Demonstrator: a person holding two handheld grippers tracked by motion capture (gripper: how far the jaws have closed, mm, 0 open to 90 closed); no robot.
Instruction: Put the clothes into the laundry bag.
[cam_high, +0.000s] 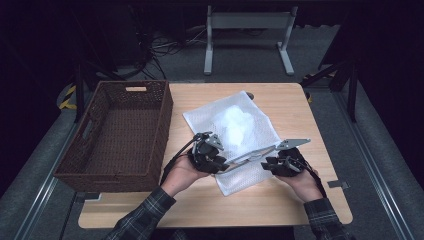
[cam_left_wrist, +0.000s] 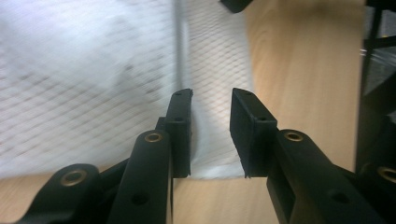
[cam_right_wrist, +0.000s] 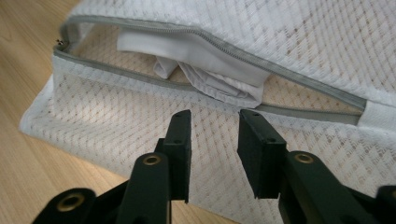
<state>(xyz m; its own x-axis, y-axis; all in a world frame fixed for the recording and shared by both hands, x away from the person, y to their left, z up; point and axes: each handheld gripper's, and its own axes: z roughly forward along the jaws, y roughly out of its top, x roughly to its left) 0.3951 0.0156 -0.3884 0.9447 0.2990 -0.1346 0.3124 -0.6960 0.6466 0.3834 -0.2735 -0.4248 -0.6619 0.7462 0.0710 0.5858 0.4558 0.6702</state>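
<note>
left gripper (cam_high: 220, 161), right gripper (cam_high: 270, 164), fingers parted, low, facing

Pretty dark room overall, with the light falling mostly on a light wooden table (cam_high: 300, 200) with rounded corners. It sits on grey carpet floor (cam_high: 240, 55), and metal rails (cam_high: 380, 175) run along both sides. Further back there's a white metal frame (cam_high: 248, 30) and tangled cables (cam_high: 165, 47).
</note>
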